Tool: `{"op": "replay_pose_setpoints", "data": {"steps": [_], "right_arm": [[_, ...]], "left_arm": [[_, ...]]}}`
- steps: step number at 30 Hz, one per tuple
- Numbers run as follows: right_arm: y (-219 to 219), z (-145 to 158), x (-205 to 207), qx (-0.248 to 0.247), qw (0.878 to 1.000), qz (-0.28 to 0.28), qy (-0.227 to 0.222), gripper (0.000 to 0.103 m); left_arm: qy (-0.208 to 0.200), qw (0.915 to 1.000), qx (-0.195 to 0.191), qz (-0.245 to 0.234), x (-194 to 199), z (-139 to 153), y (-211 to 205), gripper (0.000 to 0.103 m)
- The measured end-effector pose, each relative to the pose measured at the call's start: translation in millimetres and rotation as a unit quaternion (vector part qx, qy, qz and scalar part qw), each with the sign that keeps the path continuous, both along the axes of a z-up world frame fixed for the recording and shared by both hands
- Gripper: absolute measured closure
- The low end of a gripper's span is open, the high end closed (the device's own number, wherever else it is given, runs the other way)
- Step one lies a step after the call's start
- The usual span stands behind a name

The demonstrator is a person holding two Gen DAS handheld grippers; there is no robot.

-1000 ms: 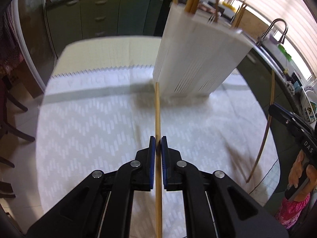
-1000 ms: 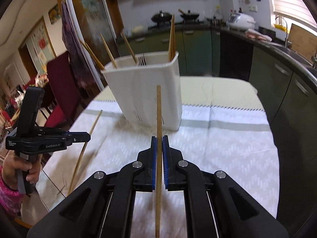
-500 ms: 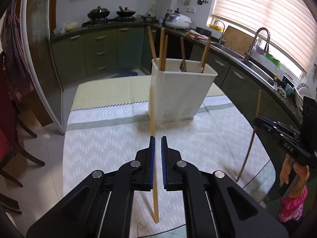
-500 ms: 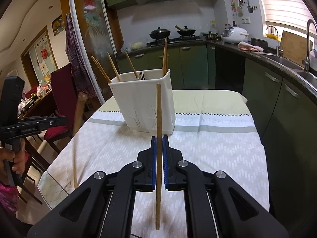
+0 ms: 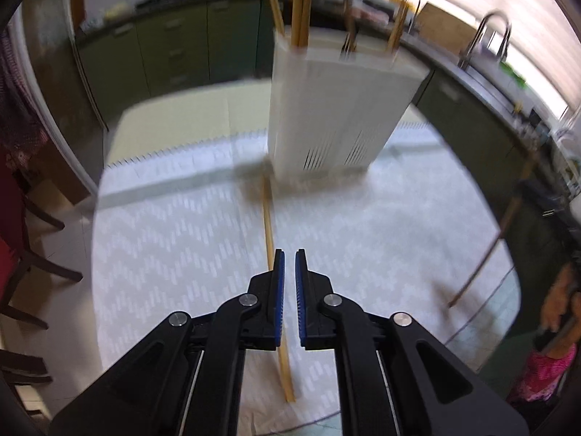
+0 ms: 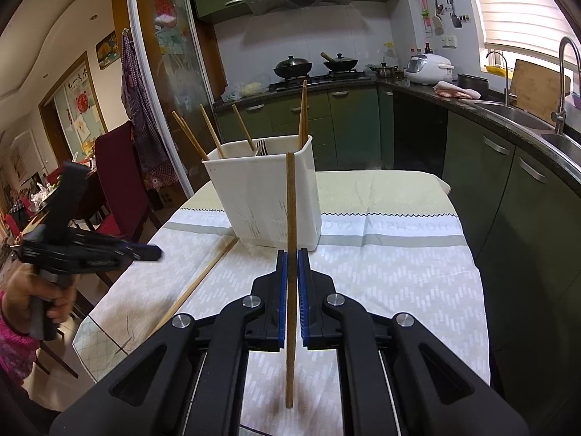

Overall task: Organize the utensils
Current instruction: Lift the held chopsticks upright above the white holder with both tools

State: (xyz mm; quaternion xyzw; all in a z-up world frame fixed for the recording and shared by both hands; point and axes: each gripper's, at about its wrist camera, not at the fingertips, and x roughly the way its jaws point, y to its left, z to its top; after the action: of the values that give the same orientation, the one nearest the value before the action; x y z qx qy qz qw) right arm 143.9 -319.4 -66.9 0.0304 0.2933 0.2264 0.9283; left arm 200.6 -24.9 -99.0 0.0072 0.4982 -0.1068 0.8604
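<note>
On the table's white chevron-patterned cloth [image 6: 399, 272] stands the white slotted plastic utensil holder [image 6: 268, 196], already loaded with several wooden chopsticks and a metal fork [image 6: 260, 145].

1. The right gripper [image 6: 292, 254] is clamped on a long wooden chopstick [image 6: 290, 200], held upright with its upper tip level with the holder's rim. To seat it well, raise the lower end clear of the rim, centre it over an open compartment (not the crowded corner), lower it inside and only then release.
2. The left gripper [image 5: 289, 254] has its jaws closed together with nothing between the pads. A second wooden chopstick [image 6: 203, 276] lies flat on the cloth, one end just beside the holder's base. Judged from this, it needs picking up next: open the jaws fully and approach it square on.

View comparison: the right wrist view shows the left gripper apart from the lying chopstick, and the holder's interior. The left wrist view (heavily blurred) shows that chopstick running under its own fingers, where grip cannot be judged alone, plus the holder's slotted wall.
</note>
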Motion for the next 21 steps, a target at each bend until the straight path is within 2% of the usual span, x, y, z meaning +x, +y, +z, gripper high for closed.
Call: {"op": "replay_pose_setpoints", "data": {"steps": [7,11,12,15,21], "right_arm": [[-2,2,-1,0.002,1.000,0.000,0.001,0.096],[-3,4,-1,0.001,1.000,0.000,0.000,0.096],[-4,5,-1,0.002,1.000,-0.001,0.000,0.096],[-5,5,-1,0.004,1.000,-0.001,0.002,0.096],[-3,5,-3,0.004,1.000,0.004,0.002,0.096]], "left_arm": [[0.057,0.9971,0.049,0.007,53,-46,-6,0.097],[0.081,0.9958,0.041,0.010,68,-58,-4,0.096],[0.083,0.9957,0.042,0.010,69,-59,-5,0.095],[0.081,0.9957,0.046,0.006,71,-60,-8,0.080],[0.092,0.9940,0.059,0.003,74,-69,-15,0.079]]}}
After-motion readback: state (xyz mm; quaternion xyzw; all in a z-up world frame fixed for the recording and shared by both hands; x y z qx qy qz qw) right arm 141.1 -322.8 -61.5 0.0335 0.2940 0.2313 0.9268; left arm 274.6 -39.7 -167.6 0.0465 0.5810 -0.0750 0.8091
